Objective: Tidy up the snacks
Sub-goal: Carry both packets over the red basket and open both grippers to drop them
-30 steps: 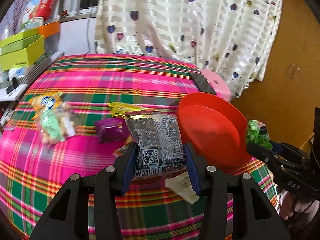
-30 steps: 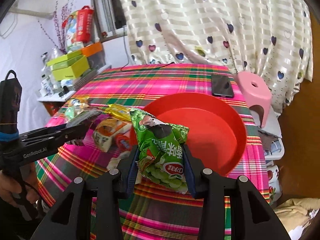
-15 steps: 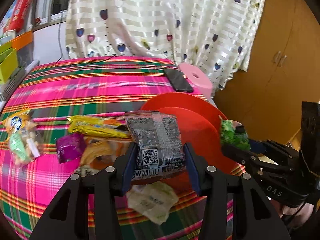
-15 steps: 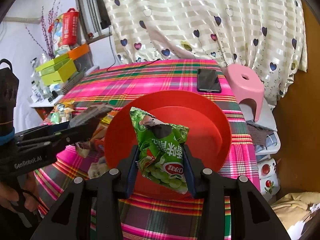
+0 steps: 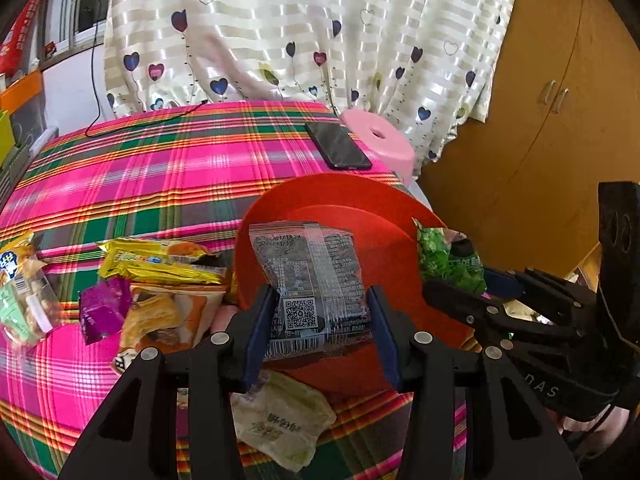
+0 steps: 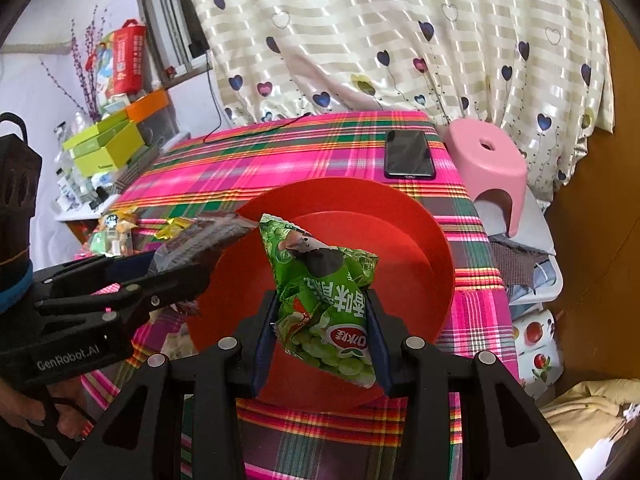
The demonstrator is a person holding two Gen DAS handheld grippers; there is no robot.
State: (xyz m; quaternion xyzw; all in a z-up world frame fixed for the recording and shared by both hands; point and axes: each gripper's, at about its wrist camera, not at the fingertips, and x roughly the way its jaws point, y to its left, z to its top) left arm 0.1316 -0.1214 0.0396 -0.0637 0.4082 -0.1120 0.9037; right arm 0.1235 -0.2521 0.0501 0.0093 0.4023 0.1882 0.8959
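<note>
From the left wrist view, we hold a dark, clear-edged plastic snack packet (image 5: pixel 310 280) clamped between the blue pads of our left gripper (image 5: pixel 316 334). A second ago this packet hung over the loose snacks; now it hangs over the near rim of the round red plastic bowl (image 5: pixel 384 216), which fills more of the frame. The yellow foil wrapper (image 5: pixel 160 262), the small purple packet (image 5: pixel 105 312) and the orange-and-white bag (image 5: pixel 168 320) lie on the pink plaid tablecloth (image 5: pixel 160 168) just left of the bowl, and a pale cream sachet (image 5: pixel 280 424) lies below our fingers; only this view shows them clearly.

From the right wrist view, our right gripper (image 6: pixel 322 334) grips a green crinkled pea-snack bag (image 6: pixel 324 304) over the bowl (image 6: pixel 400 248), further over its basin than before. This view alone shows the bowl's full inside, holding no snacks, the black phone (image 6: pixel 409 154) square-on, the pink plastic stool (image 6: pixel 488 160), and the yellow-green boxes (image 6: pixel 106 148) on the side shelf.
</note>
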